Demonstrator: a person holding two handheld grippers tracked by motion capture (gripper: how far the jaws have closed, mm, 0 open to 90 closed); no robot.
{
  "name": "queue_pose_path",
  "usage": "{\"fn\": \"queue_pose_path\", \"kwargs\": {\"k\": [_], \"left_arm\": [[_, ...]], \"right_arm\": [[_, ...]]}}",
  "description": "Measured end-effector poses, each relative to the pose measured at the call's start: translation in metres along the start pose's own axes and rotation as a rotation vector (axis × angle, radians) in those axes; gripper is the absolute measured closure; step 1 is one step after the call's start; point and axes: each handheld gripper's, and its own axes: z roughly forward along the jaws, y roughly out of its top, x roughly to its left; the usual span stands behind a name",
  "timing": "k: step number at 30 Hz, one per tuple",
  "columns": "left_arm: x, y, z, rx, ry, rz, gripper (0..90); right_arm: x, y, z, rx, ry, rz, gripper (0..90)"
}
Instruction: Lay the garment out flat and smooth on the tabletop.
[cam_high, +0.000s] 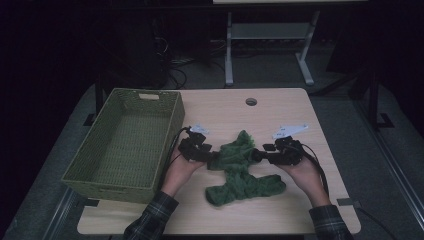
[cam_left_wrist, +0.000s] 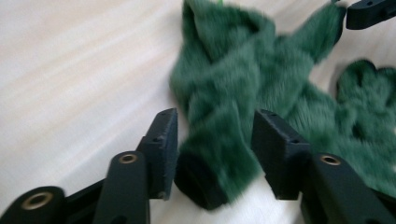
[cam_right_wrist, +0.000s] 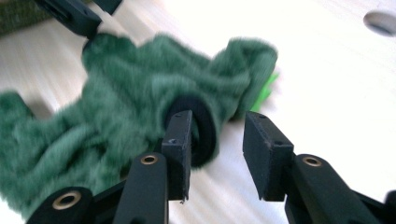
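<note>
Lying crumpled near the front middle of the pale wooden table (cam_high: 280, 110), a fuzzy dark-green garment of plush fabric (cam_high: 240, 175) with black-lined cuffs — soft, light, limp, likely to sag and bunch wherever lifted. Best taken at the two cuff ends, where the rolled black lining gives the pads something firmer than loose pile; slippery fur elsewhere, prone to sliding out of a shallow pinch.

Flanking it a little farther in, the left gripper (cam_left_wrist: 215, 140) with jaws parted, a sleeve end lying between them but not pressed. Opposite, on the right, the right gripper (cam_right_wrist: 217, 144) also standing apart — one pad just against the other cuff, the second pad clear of it, so no grip.

Farther left, an olive-green woven rectangular basket (cam_high: 80, 172), just beside the left hand.
</note>
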Motion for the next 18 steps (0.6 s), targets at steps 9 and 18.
{"fn": "queue_pose_path", "kwargs": {"k": [9, 18], "left_arm": [[0.025, 0.029, 0.029, 0.001, -0.005, -0.016, 51.0], [0.032, 0.026, 0.069, 0.089, -0.05, -0.014, 51.3]], "right_arm": [[-0.013, 0.034, 0.022, 0.003, 0.018, 0.017, 64.2], [-0.025, 0.032, 0.069, 0.09, 0.038, 0.06, 65.0]]}}
